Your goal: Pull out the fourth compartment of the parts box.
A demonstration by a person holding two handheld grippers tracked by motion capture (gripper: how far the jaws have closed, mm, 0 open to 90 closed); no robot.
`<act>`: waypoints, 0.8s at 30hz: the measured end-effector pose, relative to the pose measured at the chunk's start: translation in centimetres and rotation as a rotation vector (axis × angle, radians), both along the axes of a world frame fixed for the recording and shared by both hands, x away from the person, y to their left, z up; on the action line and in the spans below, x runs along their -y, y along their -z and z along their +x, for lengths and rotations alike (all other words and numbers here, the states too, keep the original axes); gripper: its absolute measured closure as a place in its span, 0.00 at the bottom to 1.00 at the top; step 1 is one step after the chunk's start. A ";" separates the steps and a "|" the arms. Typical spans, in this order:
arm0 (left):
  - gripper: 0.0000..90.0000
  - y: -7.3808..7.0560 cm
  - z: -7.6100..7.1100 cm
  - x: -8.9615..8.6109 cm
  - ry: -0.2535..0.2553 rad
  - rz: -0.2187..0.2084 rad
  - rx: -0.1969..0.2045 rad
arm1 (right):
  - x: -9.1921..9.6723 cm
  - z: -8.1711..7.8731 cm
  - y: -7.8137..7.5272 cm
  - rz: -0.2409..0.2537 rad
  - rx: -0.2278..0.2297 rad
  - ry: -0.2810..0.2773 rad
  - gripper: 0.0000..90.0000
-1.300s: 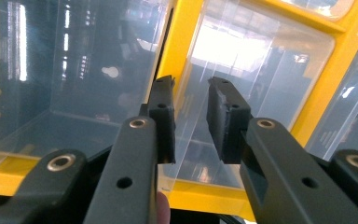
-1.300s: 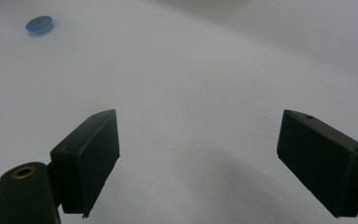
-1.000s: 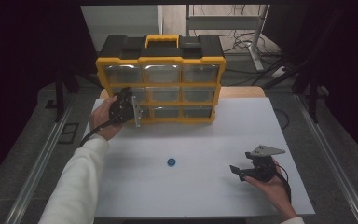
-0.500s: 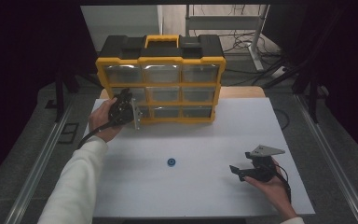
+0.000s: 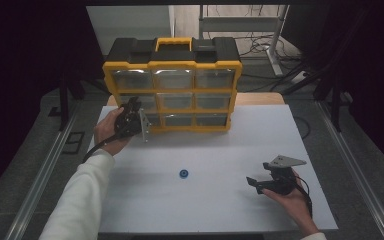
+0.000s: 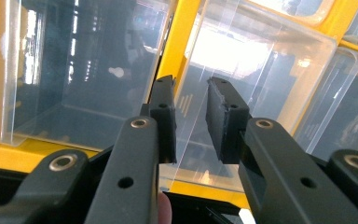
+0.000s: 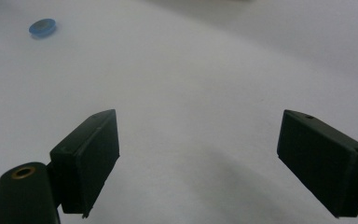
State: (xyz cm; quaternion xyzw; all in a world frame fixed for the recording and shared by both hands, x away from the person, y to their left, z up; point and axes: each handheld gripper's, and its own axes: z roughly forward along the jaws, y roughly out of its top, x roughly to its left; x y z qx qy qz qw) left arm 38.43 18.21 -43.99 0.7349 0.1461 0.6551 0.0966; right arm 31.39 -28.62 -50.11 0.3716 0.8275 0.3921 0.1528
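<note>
While the left hand-held gripper (image 6: 190, 116) had its narrowed jaws around a clear plastic drawer's front edge (image 6: 191, 154) in the yellow-and-black organiser cabinet (image 5: 172, 90), barely pulled out, the right hand-held gripper (image 7: 198, 158) rested wide open and empty on the white counter (image 5: 220, 205), the small blue ring (image 5: 184, 174) apparently left to stow.

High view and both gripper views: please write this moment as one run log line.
left tongs: at clear drawer of yellow organizer, grip unclear | right tongs: open, empty | blue disc: on table, untouched
</note>
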 end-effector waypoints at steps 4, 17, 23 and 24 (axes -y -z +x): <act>0.82 0.0 -0.2 0.0 0.003 0.002 0.002 | 0.0 0.0 0.0 0.003 0.000 -0.002 0.15; 0.81 0.1 -1.2 -0.2 0.015 -0.019 0.008 | 0.3 -0.3 -0.4 0.051 0.019 0.000 0.15; 0.81 0.1 -1.6 -0.1 0.011 -0.022 0.009 | 0.4 -0.4 -0.6 0.061 0.019 -0.002 0.15; 0.81 0.1 -1.8 0.0 0.010 -0.021 0.010 | 0.4 -0.4 -0.6 0.062 0.020 -0.002 0.15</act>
